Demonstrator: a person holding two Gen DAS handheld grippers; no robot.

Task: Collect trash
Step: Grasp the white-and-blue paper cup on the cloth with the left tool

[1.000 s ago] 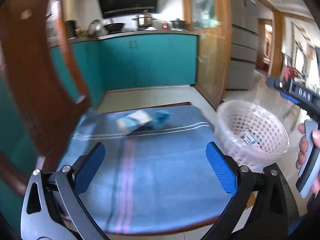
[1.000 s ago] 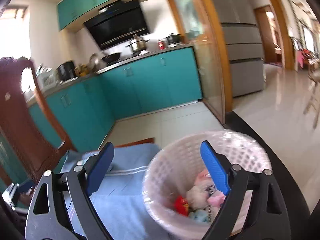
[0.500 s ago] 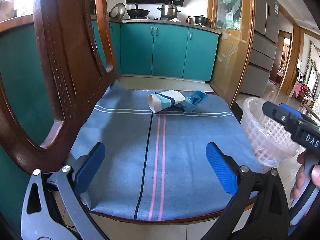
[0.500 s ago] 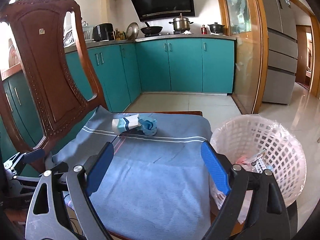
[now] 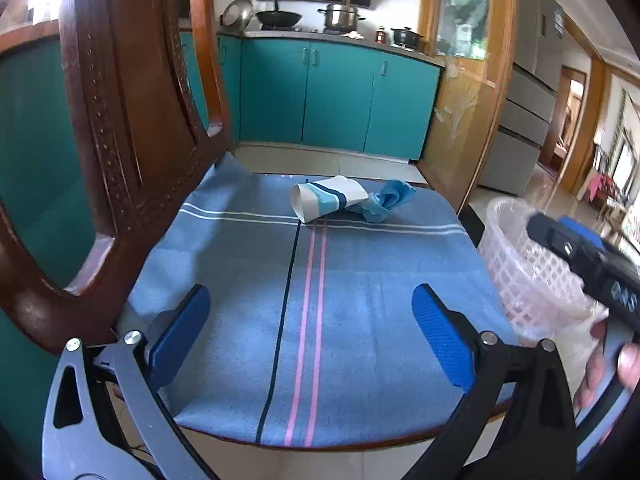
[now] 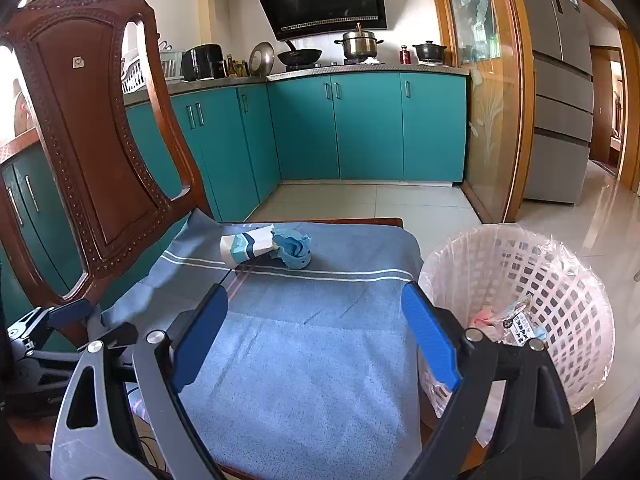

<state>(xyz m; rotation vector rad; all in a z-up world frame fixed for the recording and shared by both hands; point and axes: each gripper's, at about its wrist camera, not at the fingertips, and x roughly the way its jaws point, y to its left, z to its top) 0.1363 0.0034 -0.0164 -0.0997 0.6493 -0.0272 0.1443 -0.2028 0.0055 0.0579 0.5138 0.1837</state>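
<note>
Hovering over a chair seat, both tongs spread and empty
Left tongs (image 5: 310, 340) and right tongs (image 6: 316, 340) gape above the blue cloth (image 5: 320, 320); a tipped paper cup (image 5: 326, 202) touches a crumpled blue wad (image 5: 390, 200) at the far edge, white basket (image 6: 560, 300) beside the seat

On my right gripper (image 5: 588, 268), seen from the left wrist, white characters stand on the black body; I read "DAS" at best, cut off at the edge. A packet (image 6: 518, 326) in the basket (image 6: 560, 280) carries printed characters too small to read. The fridge (image 6: 560, 20) bears a label, also unreadable.
</note>
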